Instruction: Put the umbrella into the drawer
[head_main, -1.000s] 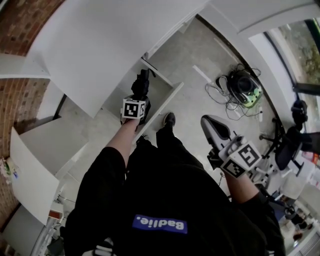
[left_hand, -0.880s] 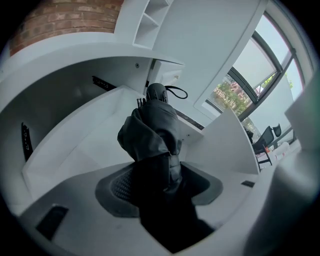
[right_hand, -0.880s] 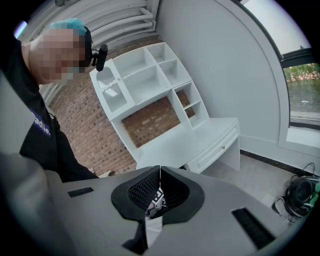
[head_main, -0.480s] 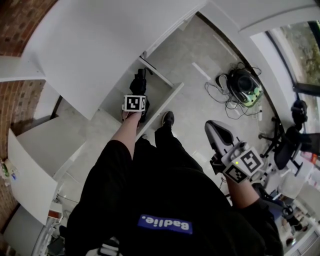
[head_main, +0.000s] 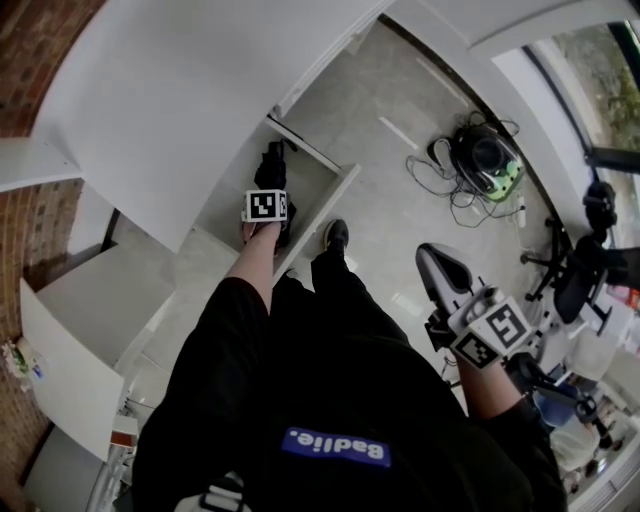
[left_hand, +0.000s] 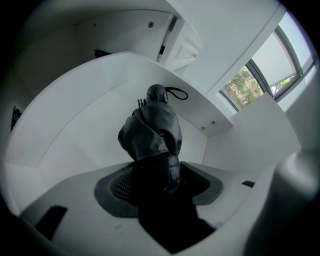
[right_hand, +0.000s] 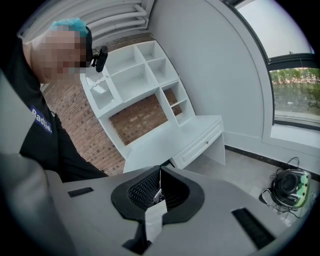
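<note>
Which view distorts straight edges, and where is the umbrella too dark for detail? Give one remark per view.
Head view: fisheye bows the drawer edges; the umbrella reads as a black shape. Left gripper view: black vignette corners, umbrella underexposed near the jaws, window washed out. Right gripper view: walls curve, window bright.

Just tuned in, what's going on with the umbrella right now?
The person's left gripper has its jaws closed on the folded black umbrella and holds it down inside the open white drawer. It has not been let go yet. The right gripper is off to the person's side above the floor, jaws together with nothing between them.
</note>
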